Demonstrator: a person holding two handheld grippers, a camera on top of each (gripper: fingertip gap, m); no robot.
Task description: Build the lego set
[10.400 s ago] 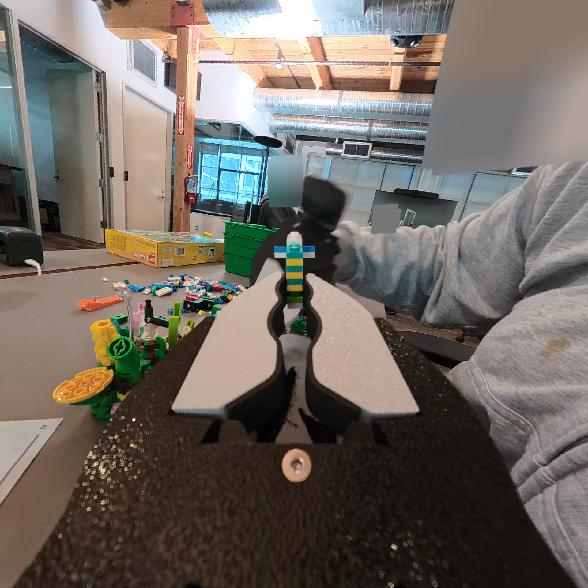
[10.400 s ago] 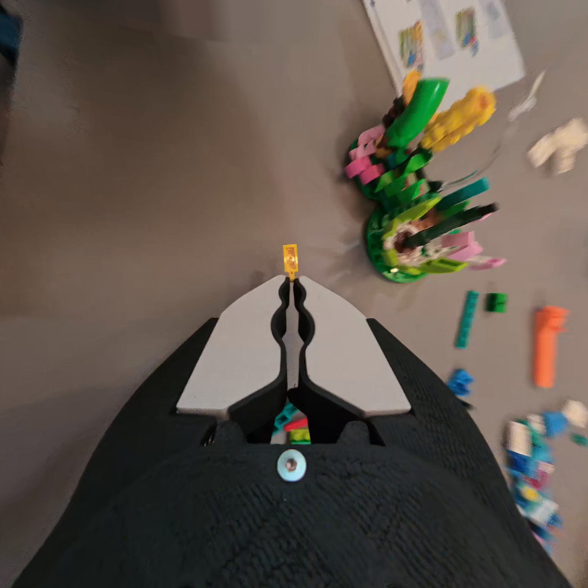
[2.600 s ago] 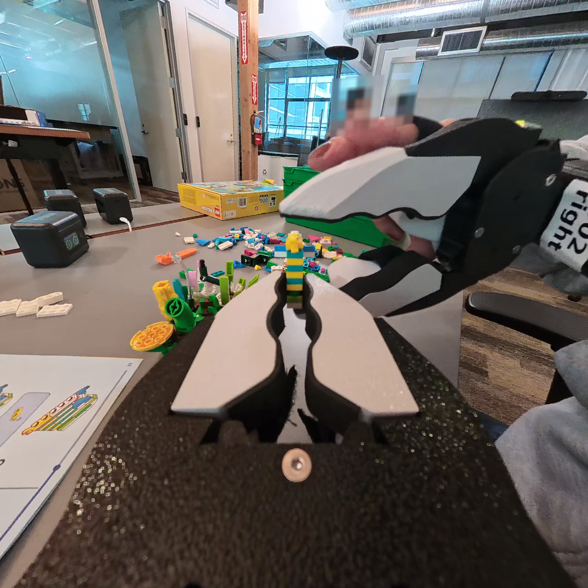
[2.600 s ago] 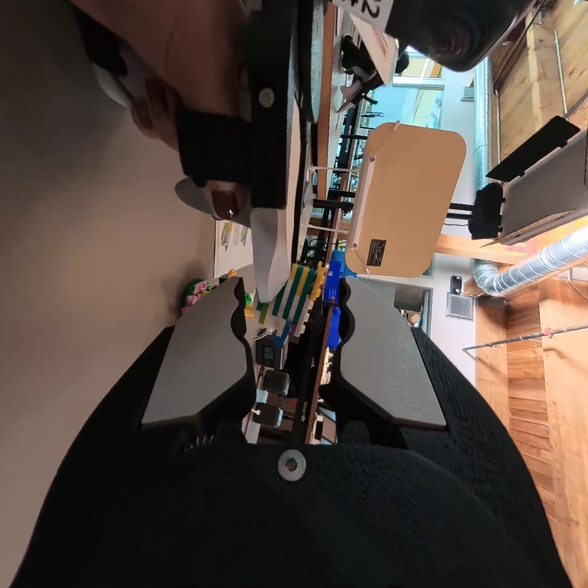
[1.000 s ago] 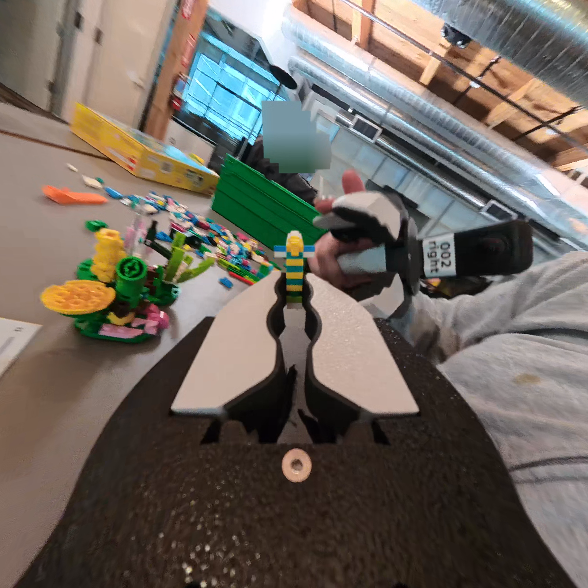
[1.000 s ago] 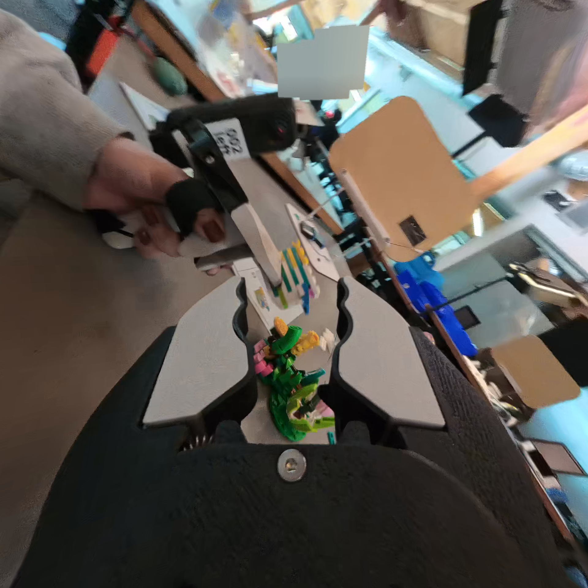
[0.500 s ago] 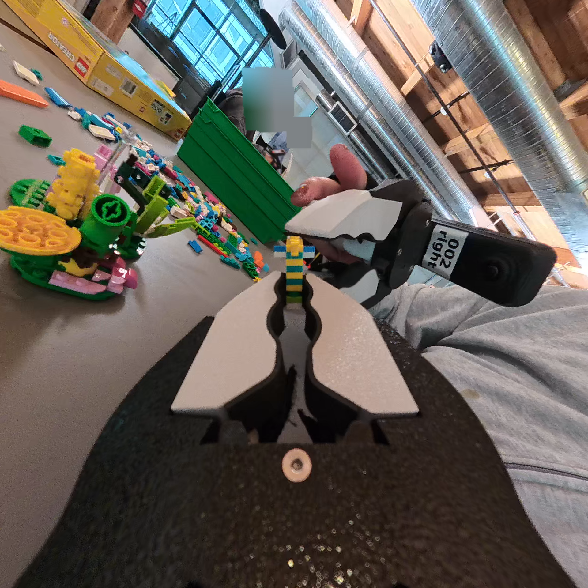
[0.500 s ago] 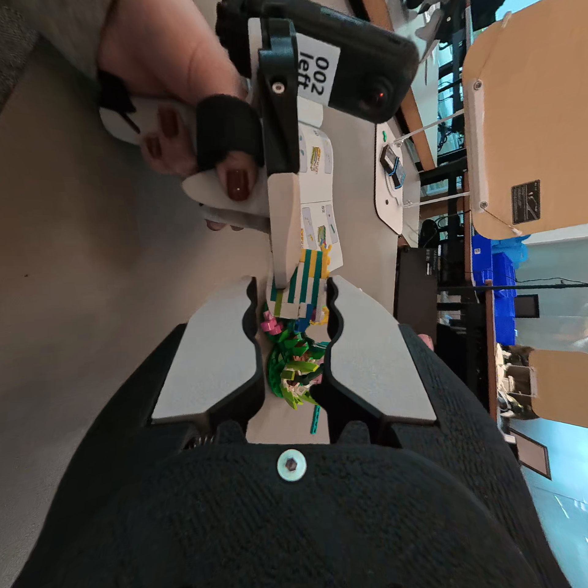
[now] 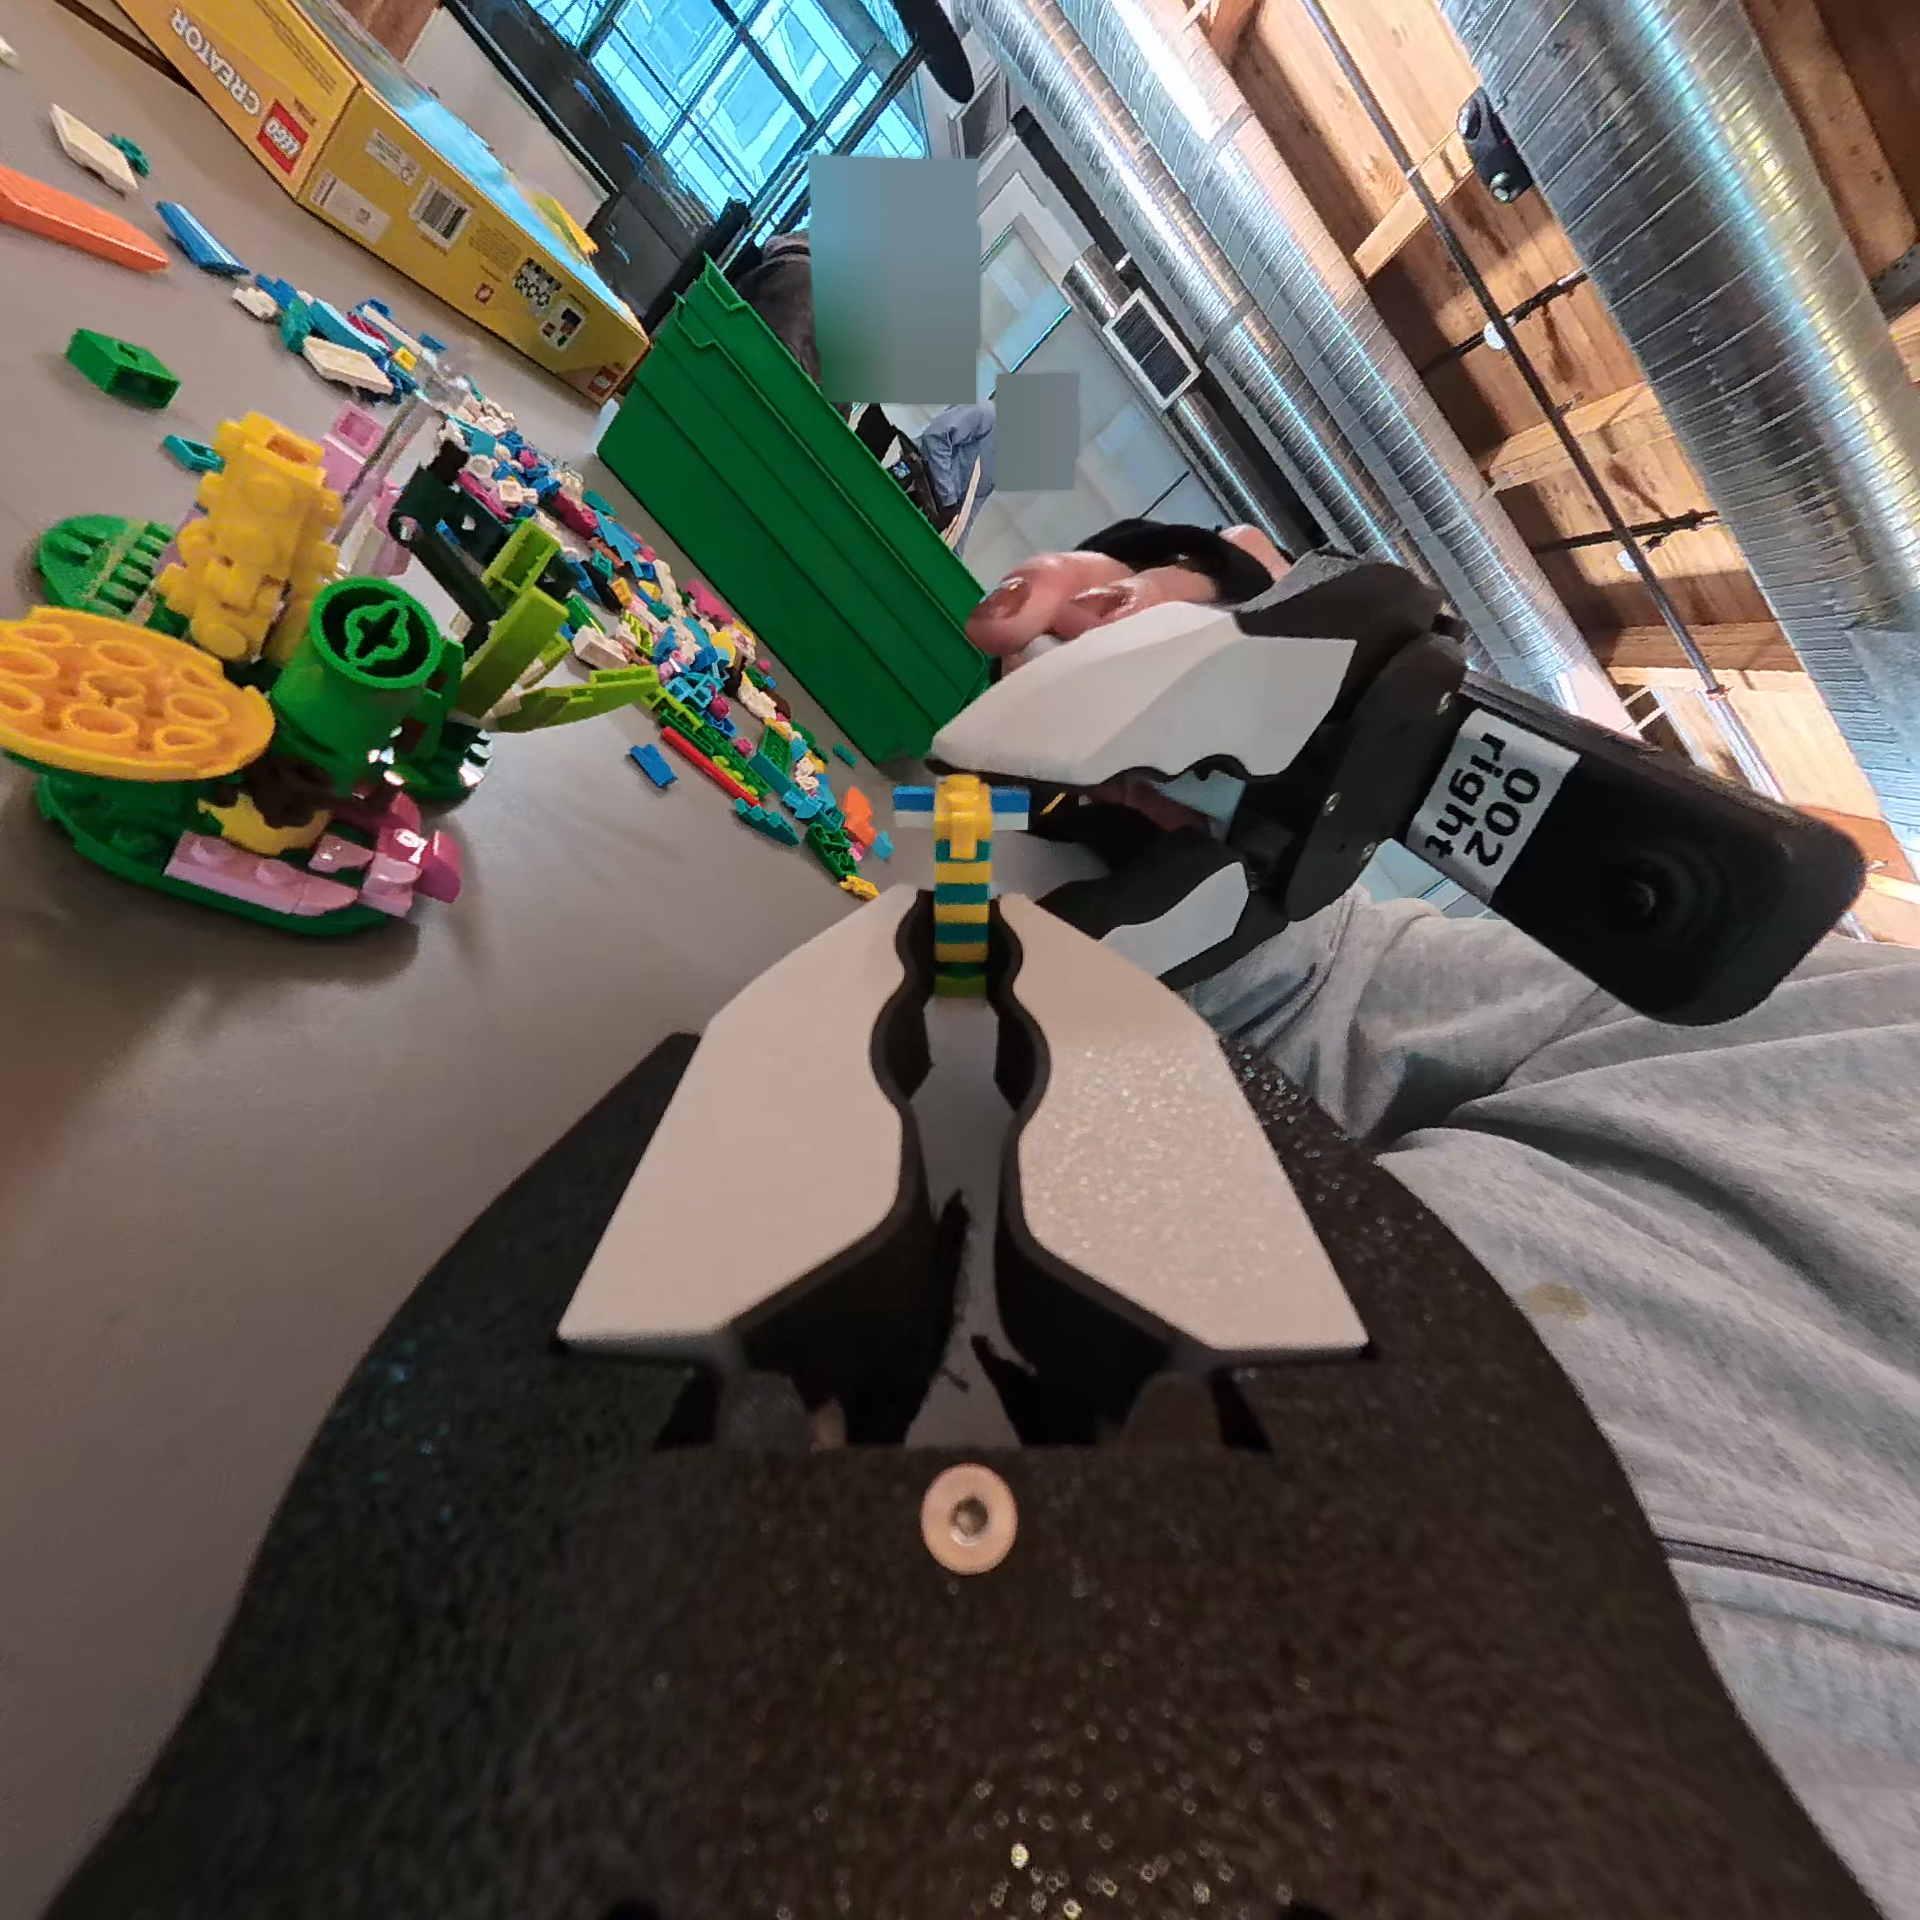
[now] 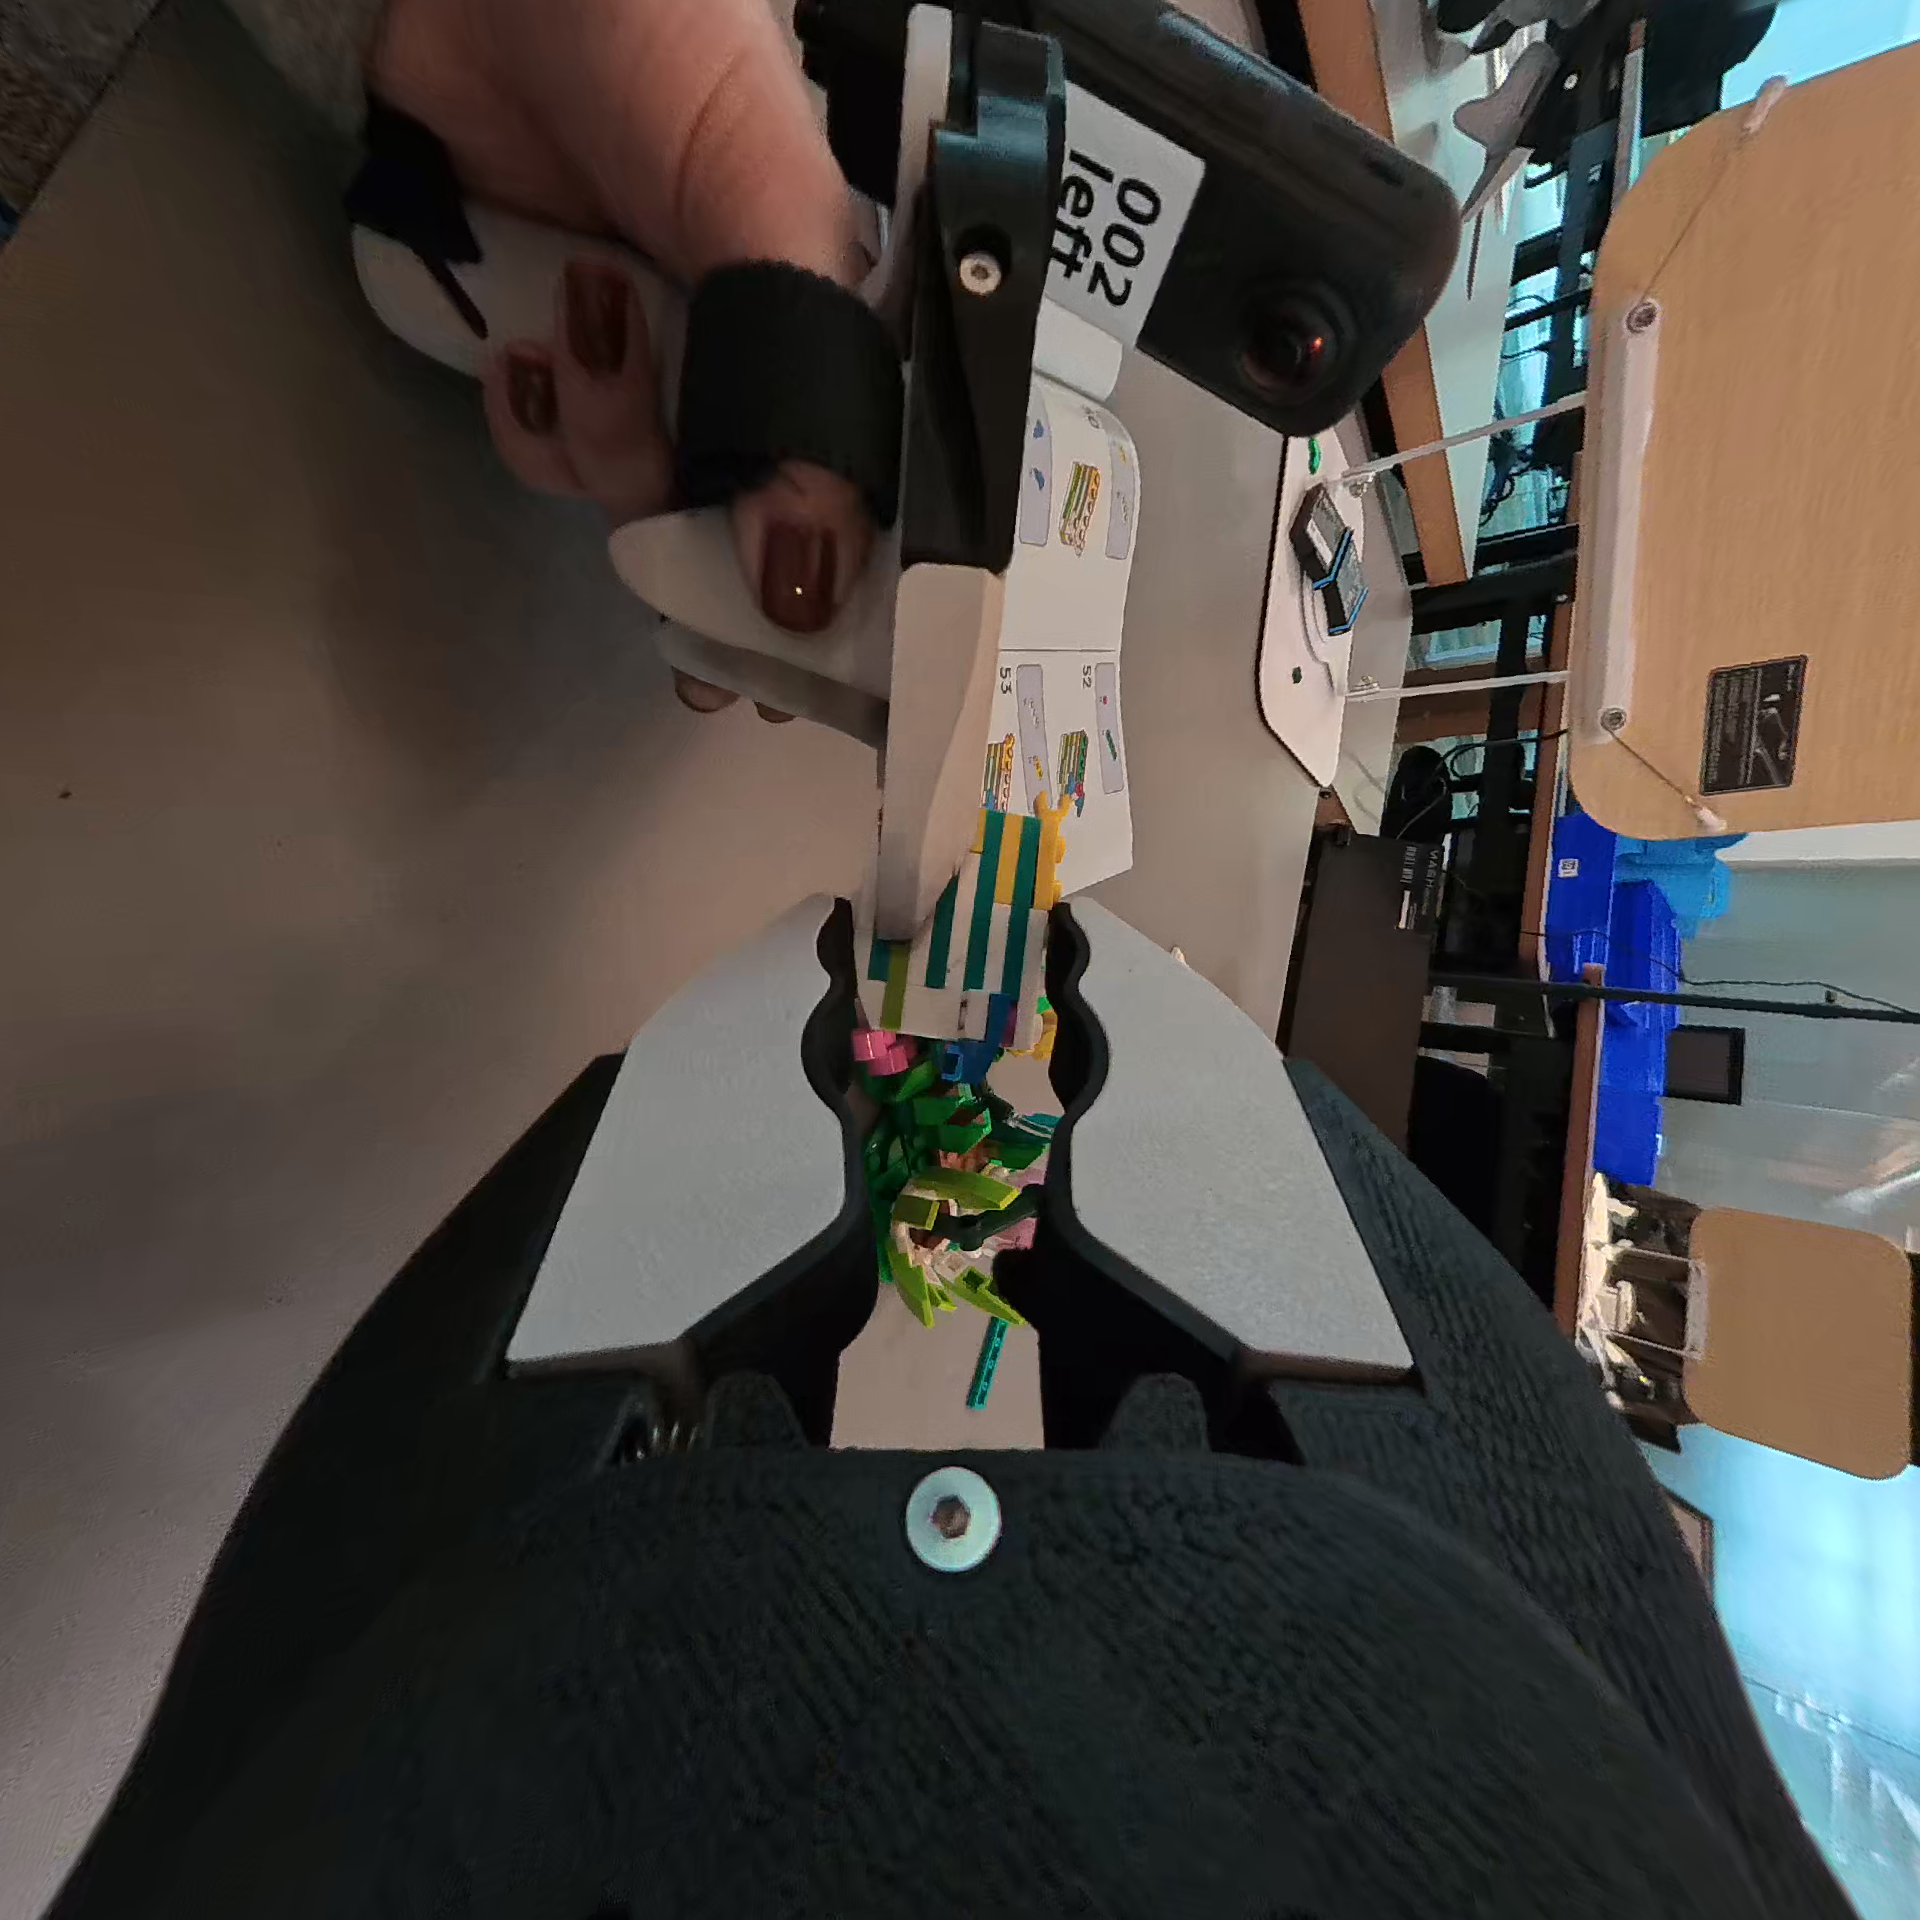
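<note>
My left gripper [image 9: 961, 906] is shut on the lower part of a small striped brick stack [image 9: 961, 883]. The stack is yellow and teal, with blue and white wings and a yellow top. It is held up above the grey table [image 9: 260, 1091]. My right gripper [image 10: 951, 920] has come in from the side and is shut on the same stack [image 10: 987, 914], end to end. One of its fingers [image 9: 1143, 675] rests on the yellow top, and the other passes under my left gripper's finger [image 10: 935, 727].
A green, yellow and pink flower model [image 9: 208, 707] stands on the table at the left. Loose bricks [image 9: 675, 644] lie beyond it, before a green bin [image 9: 790, 540] and a yellow box [image 9: 395, 177]. An open instruction booklet [image 10: 1081, 623] lies behind the grippers. The grippers are tip to tip, or close to it.
My right gripper's fingers have drawn in around the stack and now sit against its two ends. My left gripper has kept its hold and tilted, bringing the stack closer to the right one.
</note>
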